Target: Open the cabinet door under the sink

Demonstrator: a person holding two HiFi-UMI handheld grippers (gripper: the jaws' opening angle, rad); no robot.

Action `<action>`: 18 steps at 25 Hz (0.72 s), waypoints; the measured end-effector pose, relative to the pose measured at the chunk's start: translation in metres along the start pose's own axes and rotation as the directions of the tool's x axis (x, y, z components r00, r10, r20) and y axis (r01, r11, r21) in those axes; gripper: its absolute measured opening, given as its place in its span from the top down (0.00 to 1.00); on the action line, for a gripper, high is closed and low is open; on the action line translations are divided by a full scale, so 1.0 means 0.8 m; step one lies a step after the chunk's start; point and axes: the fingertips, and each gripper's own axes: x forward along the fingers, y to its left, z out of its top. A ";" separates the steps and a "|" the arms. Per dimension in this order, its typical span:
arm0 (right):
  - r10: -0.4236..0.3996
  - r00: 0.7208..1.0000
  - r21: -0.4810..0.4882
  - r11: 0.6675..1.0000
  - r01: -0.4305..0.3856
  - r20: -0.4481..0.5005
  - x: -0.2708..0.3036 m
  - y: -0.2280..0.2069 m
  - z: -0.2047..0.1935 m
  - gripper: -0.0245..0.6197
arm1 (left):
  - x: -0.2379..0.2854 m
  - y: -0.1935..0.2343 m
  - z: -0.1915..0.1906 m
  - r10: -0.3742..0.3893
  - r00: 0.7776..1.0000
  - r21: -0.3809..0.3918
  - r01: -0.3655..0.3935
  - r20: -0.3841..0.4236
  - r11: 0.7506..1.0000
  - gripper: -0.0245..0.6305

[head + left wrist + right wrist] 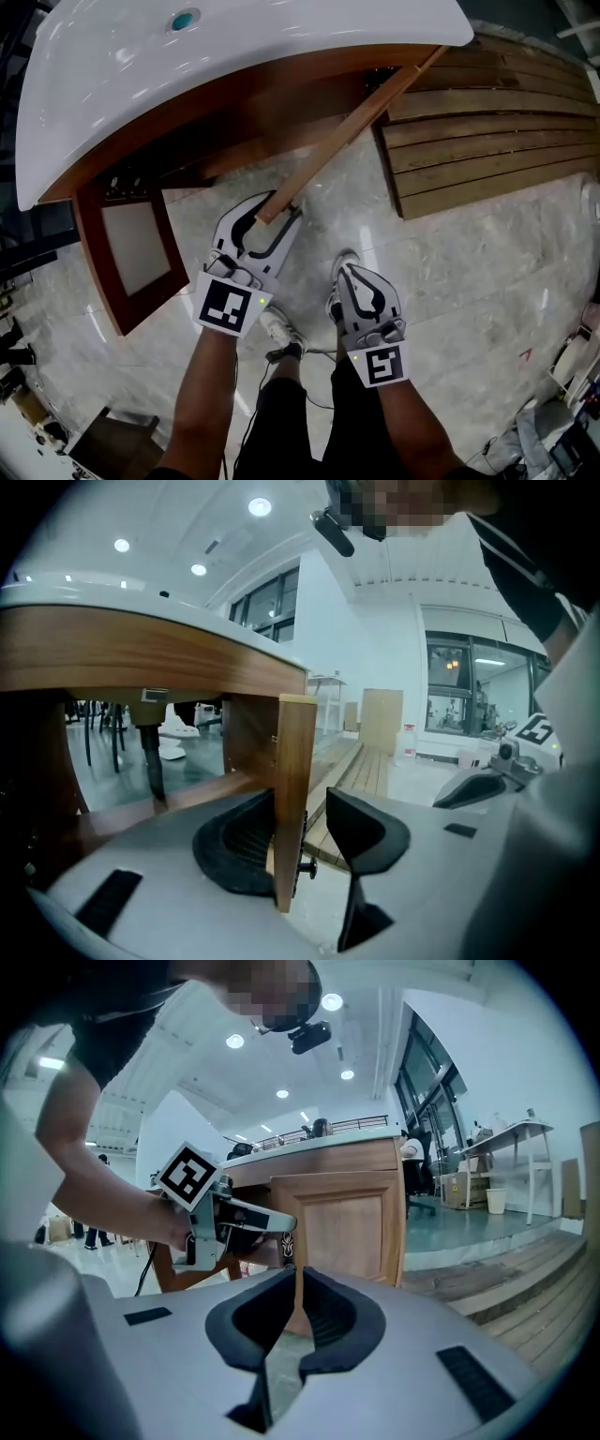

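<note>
While the right gripper is clenched on nothing, the left gripper has loose fingers around the open cabinet door edge.

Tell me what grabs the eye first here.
A wooden cabinet door stands swung wide open below the white sink at the top of the head view. Its free edge sits between the jaws of the left gripper. Slatted wooden decking lies on the floor to the right.
</note>
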 end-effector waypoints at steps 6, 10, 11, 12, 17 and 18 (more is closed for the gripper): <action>-0.046 0.999 0.029 0.998 0.047 -0.025 -0.035 0.007 -0.014 0.92 | -0.002 -0.040 -0.006 -0.065 0.997 0.037 0.066 -0.049 0.997 0.69; -0.081 0.996 0.019 0.996 0.082 -0.028 -0.043 0.005 -0.013 0.92 | -0.003 -0.061 -0.003 -0.117 0.991 0.022 0.118 -0.060 0.993 0.69; -0.093 0.995 0.022 0.995 0.093 -0.021 -0.042 0.004 -0.011 0.92 | -0.004 -0.066 -0.003 -0.134 0.989 0.029 0.136 -0.065 0.990 0.70; -0.103 0.995 0.026 0.994 0.103 -0.014 -0.042 0.004 -0.009 0.92 | -0.005 -0.072 -0.003 -0.149 0.986 0.032 0.152 -0.071 0.988 0.70; -0.149 0.989 0.021 0.989 0.150 -0.012 -0.052 -0.009 -0.008 0.92 | 0.001 -0.105 -0.006 -0.209 0.974 0.036 0.213 -0.090 0.976 0.74; -0.172 0.985 0.023 0.985 0.173 -0.015 -0.057 -0.018 -0.009 0.92 | 0.003 -0.110 -0.006 -0.224 0.970 0.048 0.229 -0.094 0.972 0.74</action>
